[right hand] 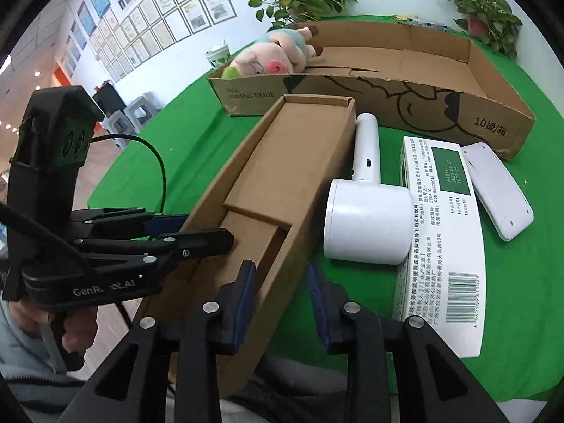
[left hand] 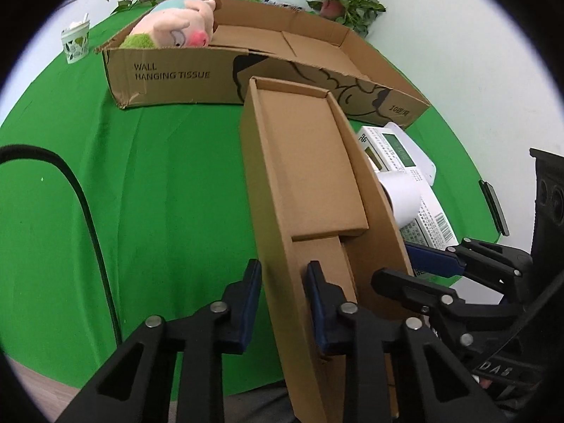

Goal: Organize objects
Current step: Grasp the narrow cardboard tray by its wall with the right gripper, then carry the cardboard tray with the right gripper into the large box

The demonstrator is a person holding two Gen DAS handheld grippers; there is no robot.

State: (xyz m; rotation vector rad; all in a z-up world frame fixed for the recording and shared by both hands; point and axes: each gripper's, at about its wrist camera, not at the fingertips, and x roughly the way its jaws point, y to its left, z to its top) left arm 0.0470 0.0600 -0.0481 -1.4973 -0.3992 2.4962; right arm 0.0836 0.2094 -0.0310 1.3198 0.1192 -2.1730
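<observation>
Both grippers clamp the near end of the long open cardboard box point(right hand: 268, 190): the left gripper point(left hand: 283, 303) has its jaws on the left wall, the right gripper point(right hand: 282, 299) on the right wall. Right of it on the green counter point(right hand: 521, 282) lie a white handheld appliance point(right hand: 366, 211), a printed carton point(right hand: 437, 232) and a white remote-like device point(right hand: 497, 190), with the plush pig point(right hand: 271, 56) in the big tissue box point(right hand: 458, 105) behind.

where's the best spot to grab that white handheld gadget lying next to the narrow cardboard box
Grip the white gadget by its slim handle, coming straight down from above. The handle lies flat, pointing toward the big box, narrow enough for the tongs; the drum-shaped head looks too wide.
</observation>
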